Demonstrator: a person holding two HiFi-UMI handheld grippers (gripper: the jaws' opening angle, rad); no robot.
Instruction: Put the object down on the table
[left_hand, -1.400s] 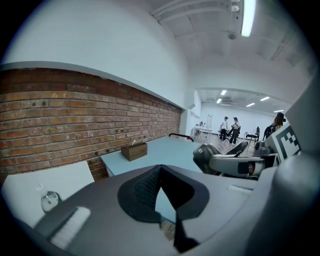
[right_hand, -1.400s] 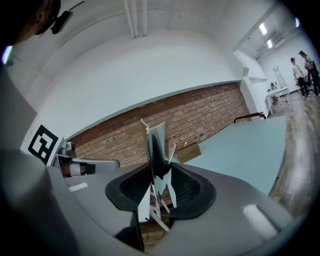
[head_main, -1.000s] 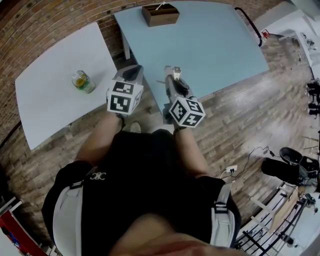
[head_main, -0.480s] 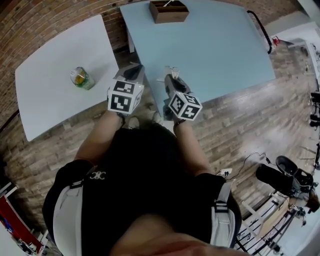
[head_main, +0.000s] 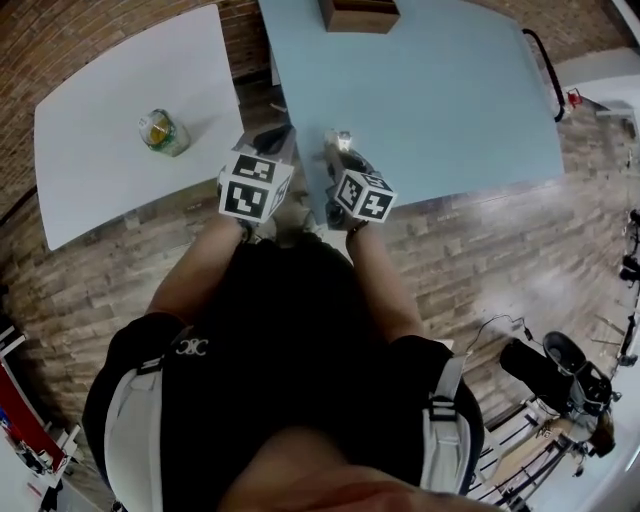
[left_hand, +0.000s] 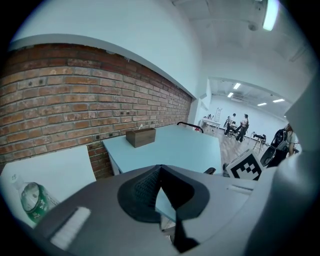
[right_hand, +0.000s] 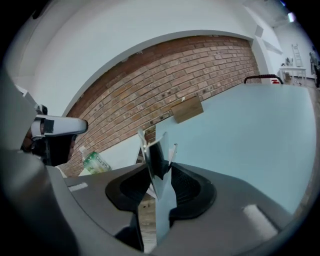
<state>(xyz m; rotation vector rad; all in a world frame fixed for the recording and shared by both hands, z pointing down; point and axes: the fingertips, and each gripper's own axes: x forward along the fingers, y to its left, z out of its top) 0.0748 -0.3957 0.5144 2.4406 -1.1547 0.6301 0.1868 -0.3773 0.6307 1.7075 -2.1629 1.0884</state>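
Note:
My right gripper is shut on a small, thin, clear shiny object that stands upright between its pads. In the head view the object hangs over the near left corner of the light blue table. In the right gripper view the right gripper points along the blue tabletop toward the brick wall. My left gripper is just to its left, over the gap between the two tables. In the left gripper view the left gripper has its fingertips together with nothing between them.
A brown wooden box stands at the far edge of the blue table. A bottle with a green label stands on the white table to the left. Black equipment and cables lie on the brick floor at the right.
The tables have shifted in the head view, and the box has slid toward the top edge. Both grippers have edged slightly forward together. The right one keeps its hold on the object.

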